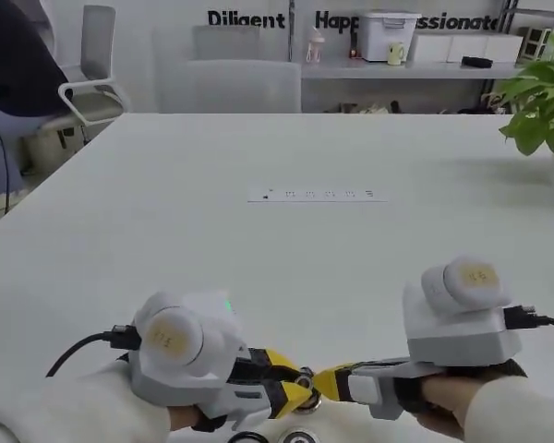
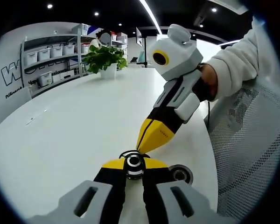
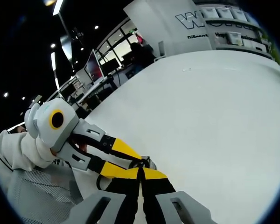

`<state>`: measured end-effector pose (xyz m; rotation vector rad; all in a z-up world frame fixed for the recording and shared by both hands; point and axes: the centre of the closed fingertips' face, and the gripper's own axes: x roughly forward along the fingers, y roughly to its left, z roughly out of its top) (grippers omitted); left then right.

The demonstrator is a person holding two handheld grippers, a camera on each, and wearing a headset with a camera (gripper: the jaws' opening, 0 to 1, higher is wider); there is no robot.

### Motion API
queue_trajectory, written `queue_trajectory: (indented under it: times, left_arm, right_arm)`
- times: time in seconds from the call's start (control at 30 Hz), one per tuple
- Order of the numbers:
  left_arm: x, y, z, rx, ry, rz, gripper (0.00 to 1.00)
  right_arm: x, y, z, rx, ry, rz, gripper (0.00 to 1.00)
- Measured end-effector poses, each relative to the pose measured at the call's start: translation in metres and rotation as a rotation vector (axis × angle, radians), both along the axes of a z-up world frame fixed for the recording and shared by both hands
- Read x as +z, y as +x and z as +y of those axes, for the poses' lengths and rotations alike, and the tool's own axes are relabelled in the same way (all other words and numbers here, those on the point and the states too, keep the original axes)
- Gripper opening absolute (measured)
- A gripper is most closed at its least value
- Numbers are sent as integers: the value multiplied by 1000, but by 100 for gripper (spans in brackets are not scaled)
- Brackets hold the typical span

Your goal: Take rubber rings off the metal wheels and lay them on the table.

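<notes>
My left gripper (image 2: 134, 166) is shut on a small metal wheel (image 2: 134, 160) that carries a black rubber ring (image 2: 129, 153), held just above the white table (image 2: 84, 130). The right gripper (image 2: 141, 147) comes in from the upper right, and its yellow tips pinch the ring's far edge. In the right gripper view its jaws (image 3: 141, 171) stand together against the wheel (image 3: 148, 163), with the left gripper (image 3: 141, 164) coming in from the left. In the head view the left gripper (image 1: 300, 388) and right gripper (image 1: 321, 383) meet tip to tip at the table's near edge.
A second metal wheel (image 2: 181, 173) lies on the table beside the jaws, also seen in the head view (image 1: 300, 437) next to a loose black ring (image 1: 247, 437). A socket strip (image 1: 316, 195) sits mid-table, a plant (image 1: 540, 101) at the far right, chairs (image 1: 245, 83) behind.
</notes>
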<state>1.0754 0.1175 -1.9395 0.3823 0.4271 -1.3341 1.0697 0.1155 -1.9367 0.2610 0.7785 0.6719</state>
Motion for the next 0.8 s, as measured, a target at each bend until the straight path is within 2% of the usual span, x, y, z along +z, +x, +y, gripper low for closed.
queue_trajectory:
  times: [0.43, 0.8]
  left_arm:
    - [0, 0, 0, -2, 3, -3, 7]
    - [0, -1, 0, -1, 8, -4, 7]
  right_arm:
    - [2, 3, -5, -19, -6, -5, 0]
    - [-2, 3, -10, -37, -15, 13, 0]
